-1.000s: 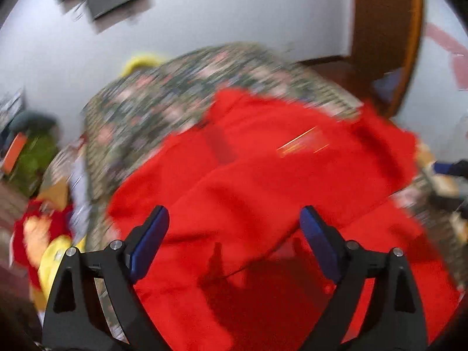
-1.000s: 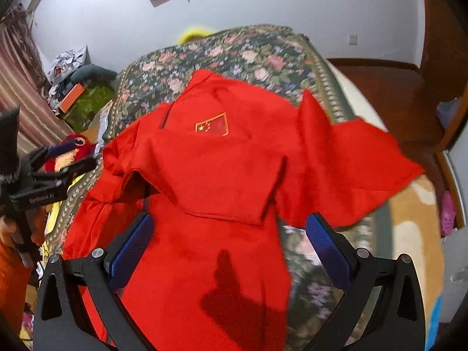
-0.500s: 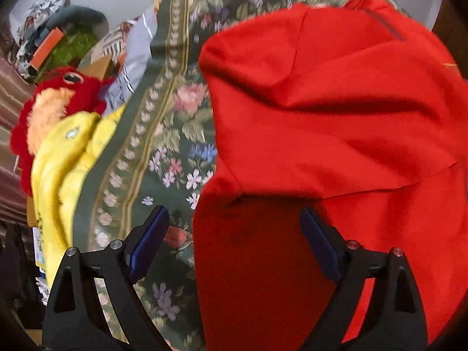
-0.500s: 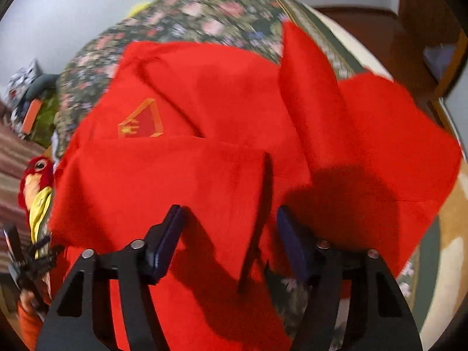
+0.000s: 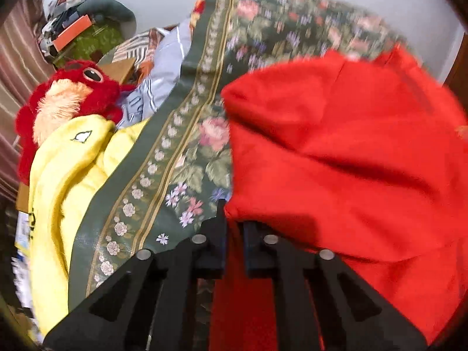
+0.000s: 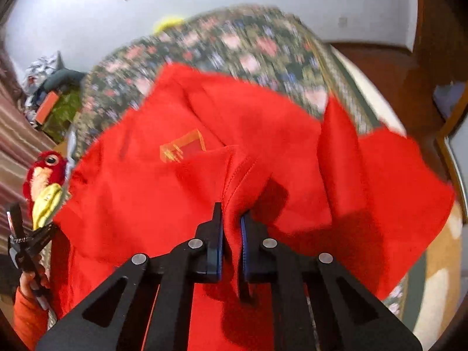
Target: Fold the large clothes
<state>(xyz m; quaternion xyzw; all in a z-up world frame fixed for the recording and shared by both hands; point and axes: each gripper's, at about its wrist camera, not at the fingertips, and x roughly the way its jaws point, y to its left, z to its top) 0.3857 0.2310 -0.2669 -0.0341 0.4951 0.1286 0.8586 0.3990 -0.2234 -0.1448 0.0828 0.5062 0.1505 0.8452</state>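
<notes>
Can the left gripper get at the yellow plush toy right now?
Probably not yet: the left gripper is shut on the red garment's edge. The yellow plush toy lies uncovered beside the floral cover.

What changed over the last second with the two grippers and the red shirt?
Both grippers went from wide open to clamped on the red shirt: the left gripper swung to its left edge, the right gripper pinched a stitched fold. The shirt stays on the floral bedspread.

A bed [image 6: 263, 44] under a dark floral cover carries everything. A red garment [image 6: 263, 146] lies spread directly on that cover.
</notes>
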